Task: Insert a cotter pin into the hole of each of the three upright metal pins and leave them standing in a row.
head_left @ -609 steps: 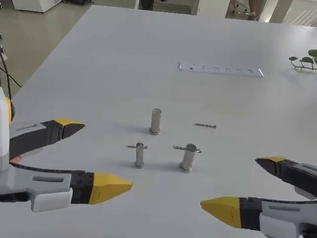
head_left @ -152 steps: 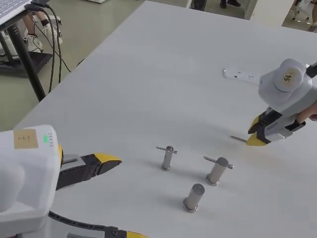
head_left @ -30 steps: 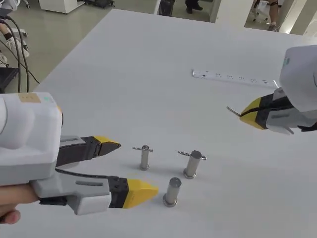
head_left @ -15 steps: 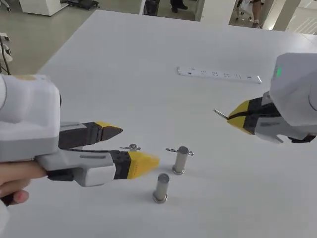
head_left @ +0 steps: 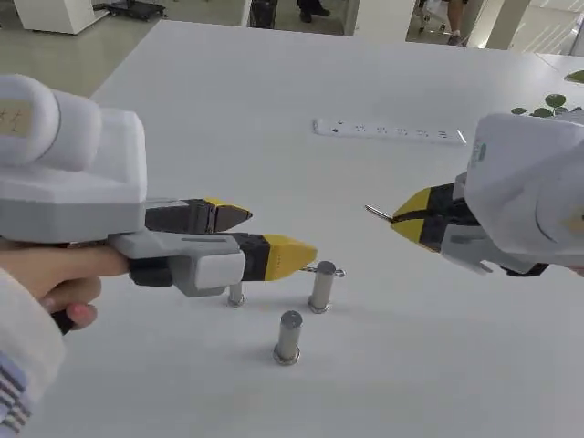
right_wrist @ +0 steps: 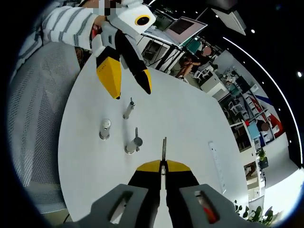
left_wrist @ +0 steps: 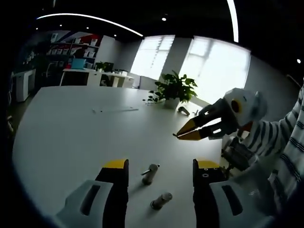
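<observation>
Three short metal pins stand on the white table. The near pin is bare. The pin behind it has a cotter pin through its top. The third pin is mostly hidden behind my left gripper, which hovers open above the group with nothing between its jaws. My right gripper is shut on a loose cotter pin, held in the air right of the pins. The right gripper view has this cotter pin pointing toward the three pins.
A white power strip lies farther back on the table. A small green plant sits at the far right edge. The person's hand and striped sleeve are at the lower left.
The head camera has shifted. My left gripper has moved right and now covers the left pin. My right gripper, still holding the cotter pin, has come a little closer to the pins.
</observation>
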`<state>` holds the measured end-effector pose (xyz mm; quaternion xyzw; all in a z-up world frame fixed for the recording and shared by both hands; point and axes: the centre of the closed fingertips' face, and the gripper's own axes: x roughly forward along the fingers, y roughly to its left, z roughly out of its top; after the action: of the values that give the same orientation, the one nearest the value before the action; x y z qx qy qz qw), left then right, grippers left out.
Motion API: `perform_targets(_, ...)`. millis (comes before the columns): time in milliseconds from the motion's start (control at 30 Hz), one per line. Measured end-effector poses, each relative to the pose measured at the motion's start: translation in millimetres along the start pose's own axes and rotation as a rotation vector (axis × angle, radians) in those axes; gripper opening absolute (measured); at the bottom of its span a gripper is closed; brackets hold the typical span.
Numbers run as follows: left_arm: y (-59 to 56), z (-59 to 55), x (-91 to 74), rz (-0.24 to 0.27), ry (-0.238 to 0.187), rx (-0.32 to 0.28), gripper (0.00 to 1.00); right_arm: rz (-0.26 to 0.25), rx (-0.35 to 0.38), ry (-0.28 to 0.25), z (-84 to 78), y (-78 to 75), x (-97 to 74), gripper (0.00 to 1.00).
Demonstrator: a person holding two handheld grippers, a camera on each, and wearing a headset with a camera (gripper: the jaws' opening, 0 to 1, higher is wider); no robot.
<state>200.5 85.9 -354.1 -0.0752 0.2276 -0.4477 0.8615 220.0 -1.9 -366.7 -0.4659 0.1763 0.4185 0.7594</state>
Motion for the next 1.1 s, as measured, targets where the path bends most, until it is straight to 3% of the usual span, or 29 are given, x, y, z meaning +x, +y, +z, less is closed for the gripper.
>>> perform_targets(433, -12.2, 4.6, 18.1, -0.050, 0.000, -0.042, 0.32, -0.045, -0.086, -0.026, 21.2, 8.2, -4.6, 0.00)
perform_targets(700, -21.2, 2.4, 25.6, -0.073, 0.007, -0.042, 0.26, -0.038, -0.096, -0.043, 29.3, 19.0, -0.1, 0.00)
perform_targets(1100, -26.8, 1.3, 31.2, -0.094, 0.021, -0.049, 0.08, -0.004, -0.135, -0.067, 39.4, 31.8, 1.4, 0.00)
